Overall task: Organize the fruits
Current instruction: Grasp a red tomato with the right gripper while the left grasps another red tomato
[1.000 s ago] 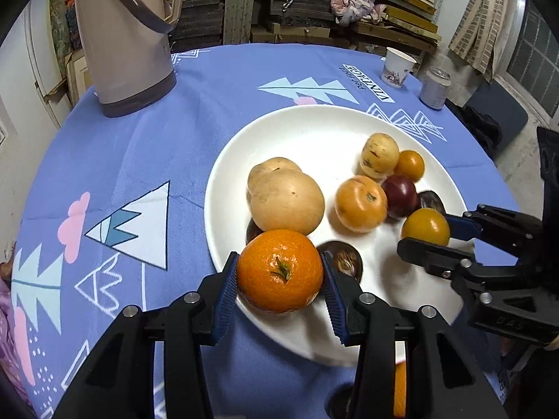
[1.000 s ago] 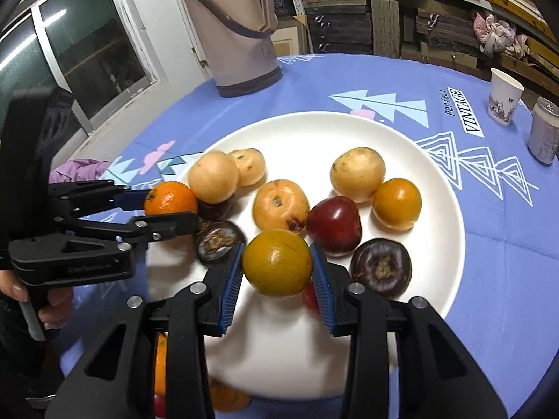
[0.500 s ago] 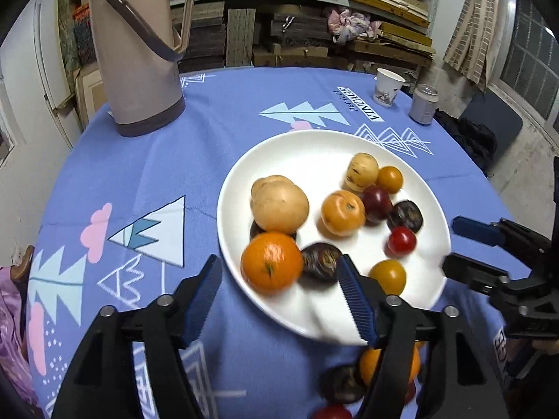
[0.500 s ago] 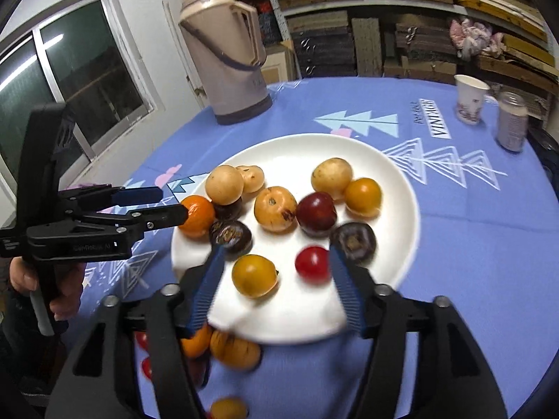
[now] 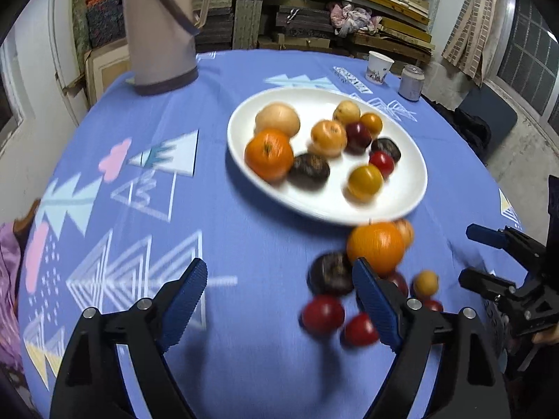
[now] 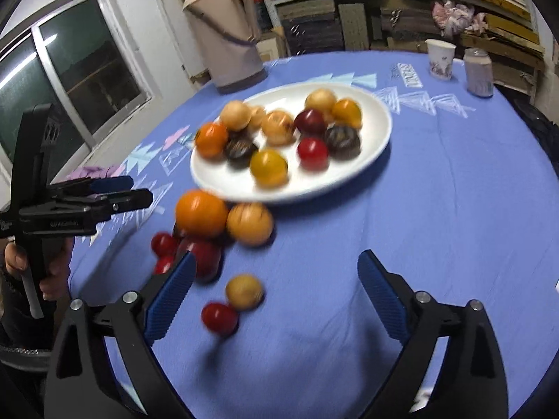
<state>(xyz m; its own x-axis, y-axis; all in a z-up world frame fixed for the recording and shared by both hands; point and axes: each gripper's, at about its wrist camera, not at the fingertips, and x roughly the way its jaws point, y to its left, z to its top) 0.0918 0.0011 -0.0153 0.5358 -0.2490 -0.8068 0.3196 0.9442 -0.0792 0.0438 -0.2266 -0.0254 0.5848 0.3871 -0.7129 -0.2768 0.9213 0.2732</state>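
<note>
White plate (image 6: 379,132), mixed fruit (image 6: 277,127) inside

Loose fruits (image 5: 375,249) lie before plate (image 5: 412,195) w/ fruit

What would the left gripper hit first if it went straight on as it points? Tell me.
Most likely bare blue tablecloth. The left gripper, its empty jaws opening, points down at cloth. The dark fruit and big orange lie just right of that line; depth is hard to judge.

Storeroom: stacked boards on shelves (image 5: 384,3), clothed table (image 5: 244,244)
</note>
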